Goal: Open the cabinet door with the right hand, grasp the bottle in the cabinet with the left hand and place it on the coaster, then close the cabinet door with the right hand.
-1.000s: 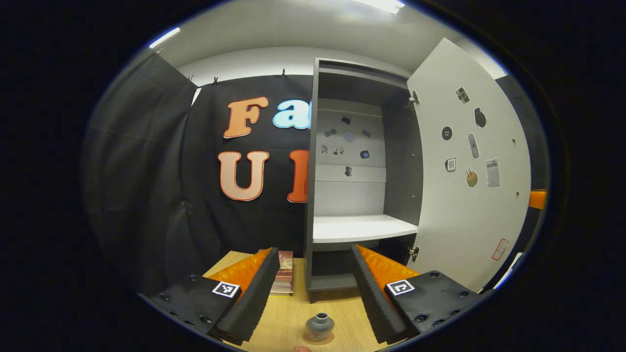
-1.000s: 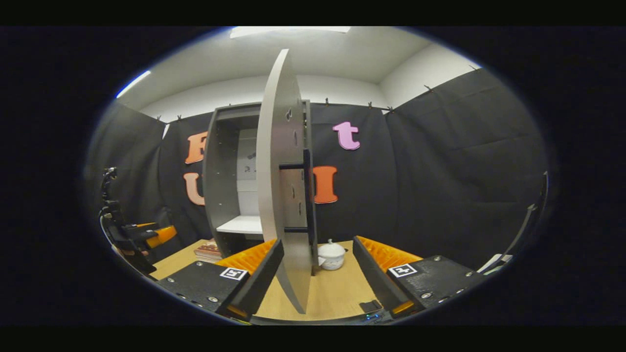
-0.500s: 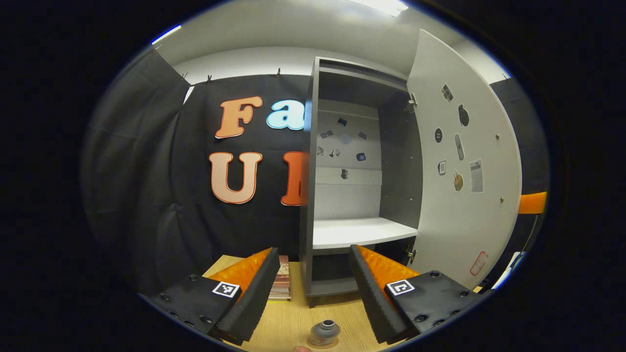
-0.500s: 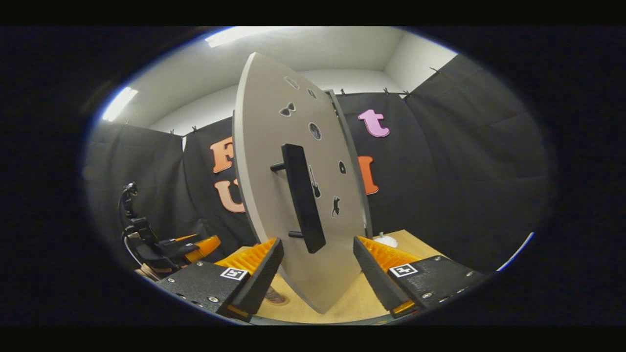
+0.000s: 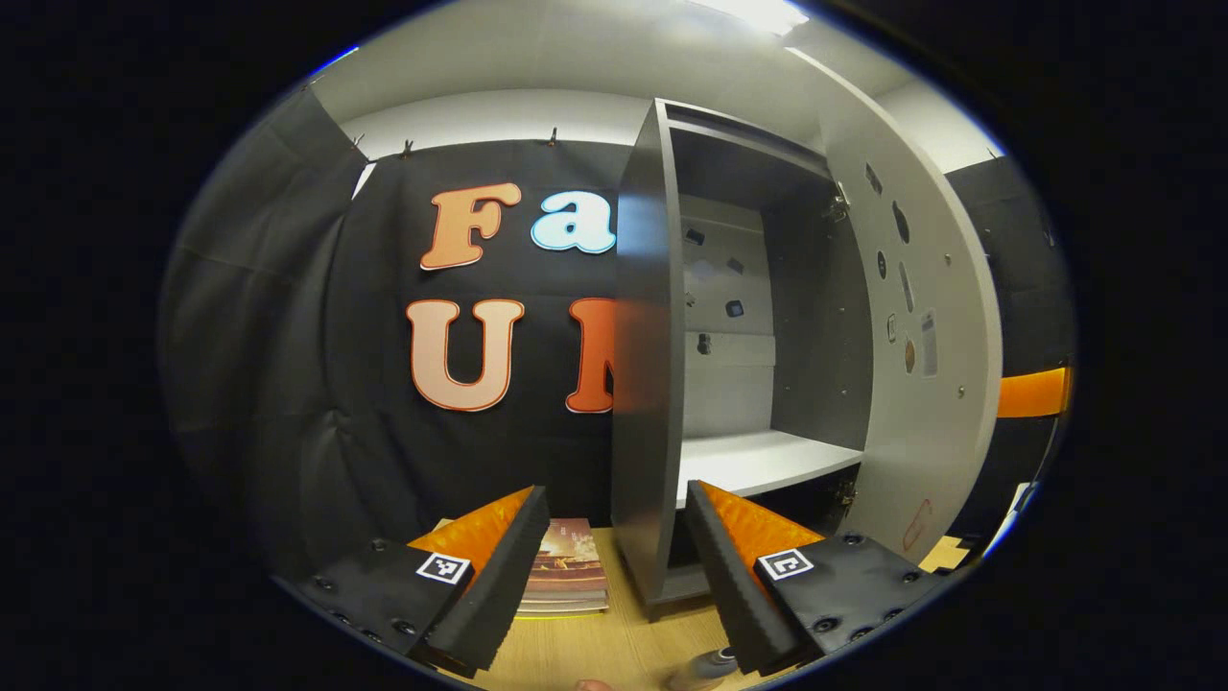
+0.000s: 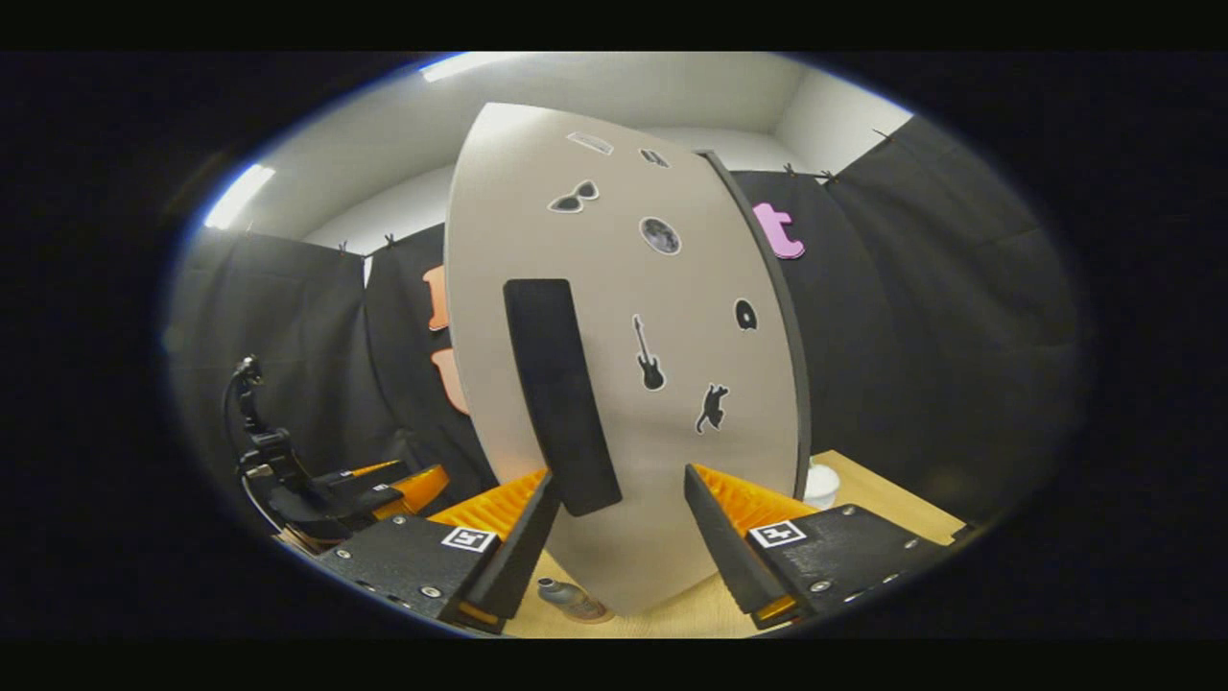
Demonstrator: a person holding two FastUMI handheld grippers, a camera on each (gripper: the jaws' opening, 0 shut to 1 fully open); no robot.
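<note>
1. Standing on the wooden table [image 6: 863, 489], the small grey bottle [image 6: 566, 597] sits on a round coaster [image 6: 593, 614] in front of the cabinet, seen in the right gripper view just below the door's lower edge.
2. In the left gripper view, the same bottle [image 5: 710, 662] peeks out at the bottom edge, just beside the right-hand finger.
3. The cabinet door [image 6: 624, 365] is partly swung, its outer face with a long black handle [image 6: 561, 393] and small stickers facing the right gripper.
4. The cabinet [image 5: 652, 384] interior shows a bare white shelf [image 5: 758, 461].
5. The right gripper [image 6: 614, 537] has its fingers spread apart, gripping nothing, with the handle's lower end between them.
6. The left gripper [image 5: 614, 566] is likewise spread wide and empty.
7. A stack of books [image 5: 571, 581] lies on the table left of the cabinet.
</note>
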